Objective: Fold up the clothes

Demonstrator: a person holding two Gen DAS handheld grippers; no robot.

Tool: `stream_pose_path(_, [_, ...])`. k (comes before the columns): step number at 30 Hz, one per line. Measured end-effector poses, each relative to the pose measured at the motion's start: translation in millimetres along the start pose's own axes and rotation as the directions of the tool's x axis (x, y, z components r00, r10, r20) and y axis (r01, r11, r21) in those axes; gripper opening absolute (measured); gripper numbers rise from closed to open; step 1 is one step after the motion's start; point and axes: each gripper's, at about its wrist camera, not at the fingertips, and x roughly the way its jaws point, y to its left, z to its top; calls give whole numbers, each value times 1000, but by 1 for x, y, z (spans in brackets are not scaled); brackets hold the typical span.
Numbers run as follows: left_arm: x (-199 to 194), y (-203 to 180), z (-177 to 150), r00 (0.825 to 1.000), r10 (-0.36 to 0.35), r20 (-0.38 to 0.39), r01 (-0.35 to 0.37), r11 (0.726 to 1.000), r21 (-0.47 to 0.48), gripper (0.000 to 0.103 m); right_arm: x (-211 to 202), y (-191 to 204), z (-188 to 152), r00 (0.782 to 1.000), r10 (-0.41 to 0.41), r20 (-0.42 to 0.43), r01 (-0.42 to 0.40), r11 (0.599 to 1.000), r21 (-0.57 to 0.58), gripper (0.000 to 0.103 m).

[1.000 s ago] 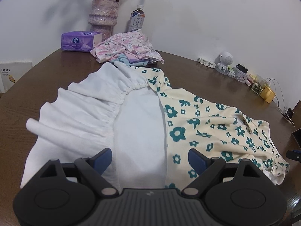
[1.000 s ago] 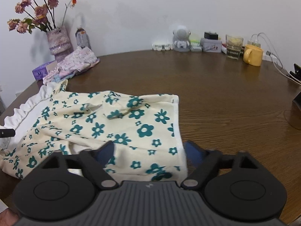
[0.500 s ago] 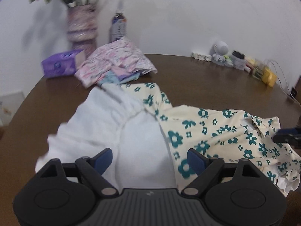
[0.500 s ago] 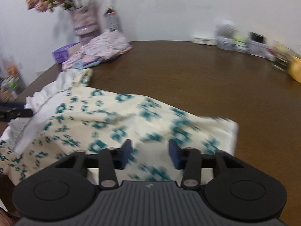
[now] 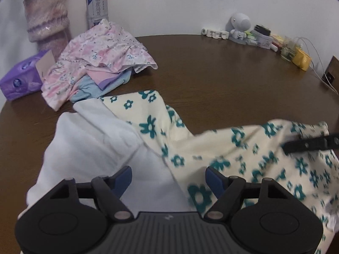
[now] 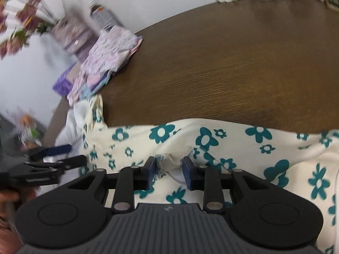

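Purple fuzzy vase (image 5: 46, 24) with flowers; right tool (image 6: 169, 167) closing on floral garment (image 5: 243, 148), left tool (image 5: 168, 176) apart, closing

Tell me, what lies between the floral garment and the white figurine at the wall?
Only bare brown table separates the floral garment from the white figurine, in the left wrist view.

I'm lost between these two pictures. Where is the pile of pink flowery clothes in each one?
Left wrist view: the pink floral pile sits upper left on the table, beside the purple tissue box.
Right wrist view: the same pile, blurred, lies upper left, at the table's edge.
Shared landmark: the drink bottle standing just behind it.
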Motion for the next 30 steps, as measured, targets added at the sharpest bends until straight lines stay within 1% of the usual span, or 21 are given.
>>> stream_pose_path(2, [5,4,7,1000,-7,4,7,1000,-9,74,0,-4,1,1000,11,5,-11,999,35,29])
stream_pose_path(4, [4,8,14,1000,-6,18,6,1000,-2,73,-4,-3,2,1000,3,19,-3,999,35,30])
stream_pose_path(6, [4,12,22,1000,12,21,-12,1000,7,72,-7,-1,4,1000,-18,17,17,1000,14,31])
stream_pose_path(8, [4,17,30,999,35,27,-35,999,22,67,-7,2,6,999,-40,10,40,999,-5,32])
stream_pose_path(9, [3,21,33,998,46,33,-47,998,34,67,-8,4,8,999,-51,8,51,999,-14,32])
stream_pose_path(11, [-1,31,39,993,100,61,-104,993,61,67,-8,9,8,997,-72,15,73,996,-55,32])
stream_pose_path(13, [-3,43,44,981,174,88,-182,979,89,64,-6,16,3,994,-112,20,113,986,-126,33])
stream_pose_path(14, [-3,48,46,974,206,98,-217,969,122,60,-5,20,1,991,-131,24,134,978,-161,33])
stream_pose_path(15, [-1,49,48,970,219,103,-235,955,180,58,-5,23,-1,988,-151,28,153,969,-196,33])
stream_pose_path(16, [1,50,49,969,224,104,-243,938,247,57,-4,27,-4,985,-170,34,173,957,-232,33])
stream_pose_path(17, [3,50,50,968,229,106,-251,916,313,54,-4,33,-8,981,-188,43,193,940,-280,33])
stream_pose_path(18, [6,48,51,967,231,106,-254,890,379,54,-7,38,-11,978,-199,54,206,924,-322,33])
stream_pose_path(20, [11,44,52,970,223,95,-240,829,505,54,-12,48,-18,973,-219,78,232,886,-402,38])
stream_pose_path(21, [15,43,52,973,214,82,-222,798,560,54,-14,51,-19,971,-223,83,237,873,-425,42])
stream_pose_path(22, [17,41,52,977,197,79,-203,761,616,54,-15,53,-21,970,-227,85,241,862,-446,43])
stream_pose_path(24, [21,33,47,983,163,85,-174,678,714,54,-14,53,-23,967,-241,79,249,845,-473,43])
stream_pose_path(26, [23,25,41,986,143,85,-155,606,780,50,-11,50,-24,964,-258,63,256,840,-479,43])
stream_pose_path(27, [21,20,38,989,123,81,-138,578,804,50,-10,48,-25,964,-260,56,255,841,-476,43])
stream_pose_path(29, [13,12,29,991,100,86,-127,550,825,50,-8,46,-27,965,-258,49,250,845,-473,43])
stream_pose_path(30, [9,8,24,990,102,93,-134,545,828,50,-8,45,-27,965,-256,47,248,847,-471,43])
